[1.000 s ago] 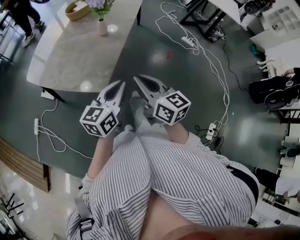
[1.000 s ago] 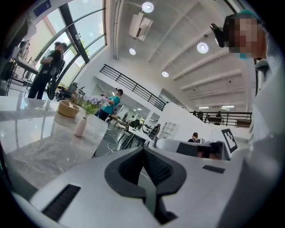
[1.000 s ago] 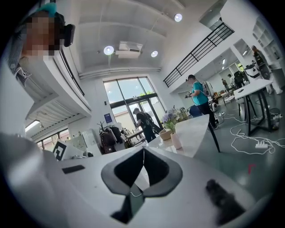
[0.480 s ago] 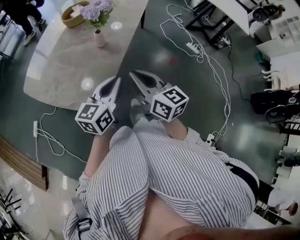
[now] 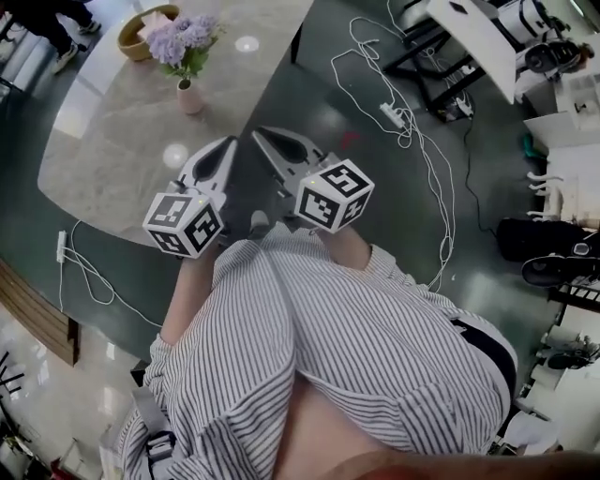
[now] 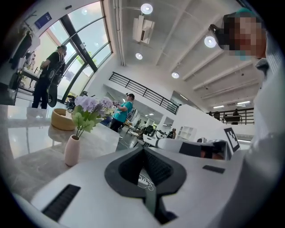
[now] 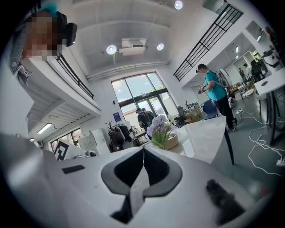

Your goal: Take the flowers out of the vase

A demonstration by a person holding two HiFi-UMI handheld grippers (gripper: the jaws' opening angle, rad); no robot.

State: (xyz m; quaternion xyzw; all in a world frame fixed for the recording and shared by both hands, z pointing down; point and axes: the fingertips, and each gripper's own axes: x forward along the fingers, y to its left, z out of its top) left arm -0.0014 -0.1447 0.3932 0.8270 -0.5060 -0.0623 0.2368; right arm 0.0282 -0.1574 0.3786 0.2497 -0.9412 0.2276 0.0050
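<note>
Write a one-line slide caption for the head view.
Striped-shirted person holds shut left gripper and right gripper pointed at a table bearing flowers in a pink vase.

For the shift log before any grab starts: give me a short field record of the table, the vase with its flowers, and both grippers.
table: pale stone-look top, ahead of the person
vase: pink, upright on the table
flowers: purple blooms with green leaves, stems in the vase
basket: tan, round, on the table beyond the vase
left gripper: shut, nothing between the jaws, well short of the vase
right gripper: shut, nothing between the jaws, well short of the vase
task state: flowers not yet taken out
</note>
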